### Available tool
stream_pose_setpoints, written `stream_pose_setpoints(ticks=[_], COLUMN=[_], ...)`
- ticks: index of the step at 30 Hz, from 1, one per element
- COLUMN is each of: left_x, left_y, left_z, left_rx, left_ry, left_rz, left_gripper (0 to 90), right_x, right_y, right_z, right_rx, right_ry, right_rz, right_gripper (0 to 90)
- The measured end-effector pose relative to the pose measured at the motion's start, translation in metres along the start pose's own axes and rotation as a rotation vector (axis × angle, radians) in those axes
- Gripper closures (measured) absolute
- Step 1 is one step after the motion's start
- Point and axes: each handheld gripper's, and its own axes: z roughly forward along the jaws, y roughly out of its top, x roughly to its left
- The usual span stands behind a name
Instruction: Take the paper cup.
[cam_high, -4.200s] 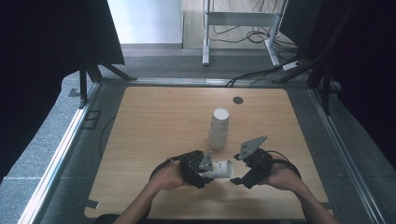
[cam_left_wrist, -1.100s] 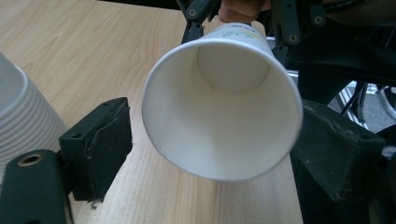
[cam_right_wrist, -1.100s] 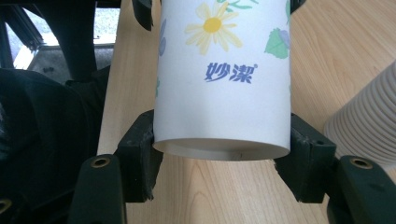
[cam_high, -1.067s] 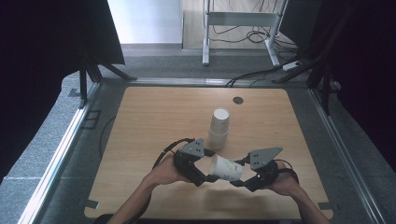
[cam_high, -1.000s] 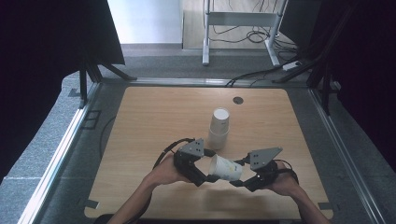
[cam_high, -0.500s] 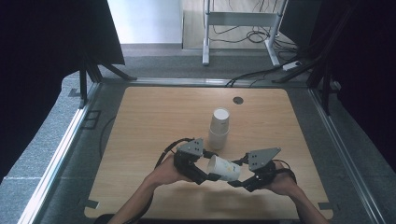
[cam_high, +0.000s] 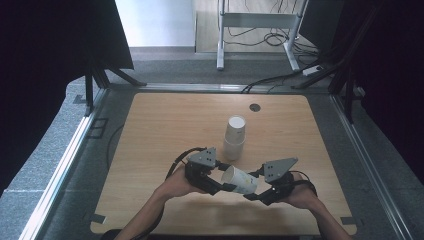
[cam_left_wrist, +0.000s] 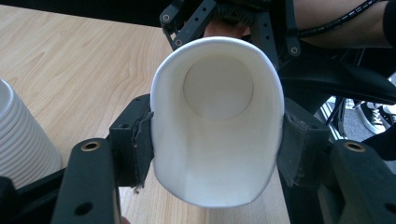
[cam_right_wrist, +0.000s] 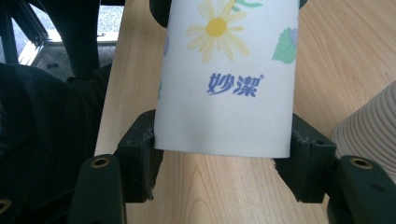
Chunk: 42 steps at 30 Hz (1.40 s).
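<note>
A white paper cup (cam_high: 240, 180) with a flower print lies on its side in the air over the table's front edge, held from both ends. My left gripper (cam_high: 224, 182) is shut on its open mouth; in the left gripper view the rim (cam_left_wrist: 217, 93) is squeezed oval between the pads (cam_left_wrist: 140, 140). My right gripper (cam_high: 253, 193) is shut on the base end, and the printed wall (cam_right_wrist: 229, 70) sits between its pads (cam_right_wrist: 140, 154). A tall stack of white cups (cam_high: 234, 137) stands upside down just behind the held one.
The wooden table (cam_high: 165, 125) has a small round dark grommet (cam_high: 255, 107) near its far edge. The ribbed stack shows at the left edge (cam_left_wrist: 23, 140) of the left gripper view and at the right edge (cam_right_wrist: 369, 126) of the right gripper view. Metal rails border the table.
Since four seconds ago both hands have lifted and spread slightly with the cup between them. Over the last second the cup and grippers have hardly moved.
</note>
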Motion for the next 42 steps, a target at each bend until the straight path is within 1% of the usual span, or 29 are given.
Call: stream_pose_setpoints(ticks=[5, 8, 11, 16, 21, 23, 27, 31, 34, 35, 36, 37, 39, 40, 41, 42], left_x=[-0.001, -0.001, -0.001, -0.001, -0.002, -0.002, -0.002, -0.001, -0.001, -0.001, -0.001, -0.001, -0.002, -0.002, -0.002, -0.002], left_y=[0.001, 0.002, 0.003, 0.004, 0.007, 0.008, 0.010, 0.012, 0.013, 0.014, 0.015, 0.015, 0.017, 0.019, 0.020, 0.022], left_z=[-0.001, -0.001, -0.001, -0.002, -0.002, -0.002, -0.001, -0.001, -0.002, -0.002, -0.002, -0.002, -0.001, 0.000, 0.000, 0.000], left_rx=[-0.004, 0.000, 0.002, 0.010, 0.047, 0.067, 0.105, 0.124, 0.140, 0.138, 0.149, 0.149, 0.169, 0.182, 0.201, 0.218], left_ry=[0.003, 0.004, 0.008, 0.016, 0.028, 0.032, 0.042, 0.057, 0.063, 0.066, 0.067, 0.069, 0.072, 0.074, 0.077, 0.077], left_rz=[0.001, 0.005, 0.006, 0.009, 0.016, 0.026, 0.029, 0.024, 0.030, 0.027, 0.031, 0.024, 0.028, 0.032, 0.034, 0.042], left_gripper=[38.0, 39.0, 39.2, 39.5, 39.5, 39.3, 38.7, 38.6, 38.5, 38.5, 38.6, 38.5, 38.5, 38.5, 38.5, 38.5], right_x=[0.000, -0.001, -0.001, -0.002, -0.002, -0.003, -0.003, -0.003, -0.003, -0.003, -0.003, -0.003, -0.003, -0.004, -0.004, -0.004], right_y=[0.000, 0.001, 0.001, 0.001, 0.000, 0.000, 0.000, -0.001, -0.001, -0.001, -0.001, -0.001, 0.000, 0.001, 0.001, 0.002], right_z=[0.000, 0.001, 0.001, 0.001, 0.001, 0.000, 0.000, 0.001, 0.001, 0.001, 0.001, 0.001, 0.002, 0.002, 0.002, 0.003], right_rx=[0.001, 0.012, 0.007, 0.020, 0.021, 0.018, 0.032, 0.038, 0.039, 0.039, 0.041, 0.041, 0.048, 0.062, 0.062, 0.073], right_ry=[-0.002, -0.002, 0.000, -0.001, -0.009, -0.010, -0.008, -0.013, -0.027, -0.027, -0.033, -0.035, -0.043, -0.047, -0.047, -0.050], right_rz=[0.005, 0.011, 0.017, 0.023, 0.030, 0.036, 0.042, 0.046, 0.052, 0.052, 0.054, 0.055, 0.059, 0.059, 0.059, 0.060], right_gripper=[36.5, 36.1, 35.9, 33.2, 30.4, 29.3, 26.4, 24.1, 21.8, 21.8, 21.5, 21.0, 20.3, 20.1, 20.1, 19.6])
